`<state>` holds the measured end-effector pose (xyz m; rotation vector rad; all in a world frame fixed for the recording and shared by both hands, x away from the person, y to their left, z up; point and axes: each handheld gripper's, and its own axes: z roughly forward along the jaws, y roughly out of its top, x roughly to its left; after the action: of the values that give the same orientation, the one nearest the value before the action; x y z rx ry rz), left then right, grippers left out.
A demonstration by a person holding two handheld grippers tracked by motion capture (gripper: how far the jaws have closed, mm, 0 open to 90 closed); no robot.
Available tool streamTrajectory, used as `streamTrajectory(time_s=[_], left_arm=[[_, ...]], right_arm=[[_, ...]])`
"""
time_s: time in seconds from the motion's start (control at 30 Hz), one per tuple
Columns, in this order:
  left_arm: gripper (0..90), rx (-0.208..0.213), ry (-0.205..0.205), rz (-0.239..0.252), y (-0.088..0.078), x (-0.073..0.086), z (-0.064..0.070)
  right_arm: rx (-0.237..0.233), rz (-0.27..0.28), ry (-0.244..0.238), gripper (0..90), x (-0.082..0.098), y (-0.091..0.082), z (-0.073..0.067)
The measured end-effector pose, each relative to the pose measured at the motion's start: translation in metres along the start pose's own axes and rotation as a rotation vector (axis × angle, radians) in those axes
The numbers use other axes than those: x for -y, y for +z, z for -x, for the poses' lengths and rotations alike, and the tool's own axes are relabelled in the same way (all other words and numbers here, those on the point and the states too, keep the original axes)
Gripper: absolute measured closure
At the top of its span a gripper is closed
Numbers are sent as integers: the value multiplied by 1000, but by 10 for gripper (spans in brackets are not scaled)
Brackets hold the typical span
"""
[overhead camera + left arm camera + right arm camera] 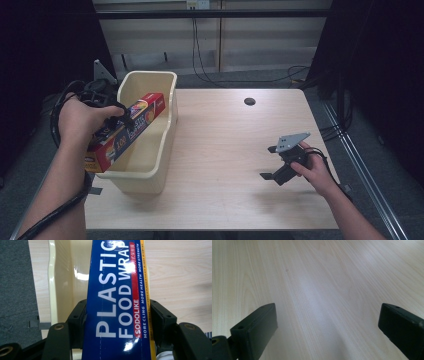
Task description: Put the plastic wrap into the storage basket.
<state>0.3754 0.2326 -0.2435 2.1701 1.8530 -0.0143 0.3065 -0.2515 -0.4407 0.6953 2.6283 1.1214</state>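
Note:
My left gripper is shut on a long blue and red box of plastic food wrap. The box lies tilted over the cream plastic bin, its far end inside the bin's opening and its near end past the bin's left rim. In the left gripper view both black pads press on the sides of the food wrap box, with the bin's inside underneath. My right gripper rests low over the table at the right, jaws wide apart with bare wood between them.
The bin stands at the left end of the light wood table. A dark round grommet hole lies near the table's far edge. Cables run along the floor behind the table. Dark curtains close off both sides.

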Motion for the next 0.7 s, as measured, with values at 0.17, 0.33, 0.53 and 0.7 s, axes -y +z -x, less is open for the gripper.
streamTrajectory(time_s=[0.17, 0.33, 0.53, 0.7], left_arm=[[409, 4, -9, -10, 5, 1, -3], [408, -1, -11, -16, 9, 2, -4], [408, -1, -23, -27, 15, 3, -5], [407, -15, -30, -33, 21, 3, -4]], right_arm=[[2, -2, 2, 20, 0, 0, 0], [5, 0, 2, 20, 0, 0, 0], [4, -1, -3, 20, 0, 0, -1], [3, 3, -2, 20, -1, -1, 0]])
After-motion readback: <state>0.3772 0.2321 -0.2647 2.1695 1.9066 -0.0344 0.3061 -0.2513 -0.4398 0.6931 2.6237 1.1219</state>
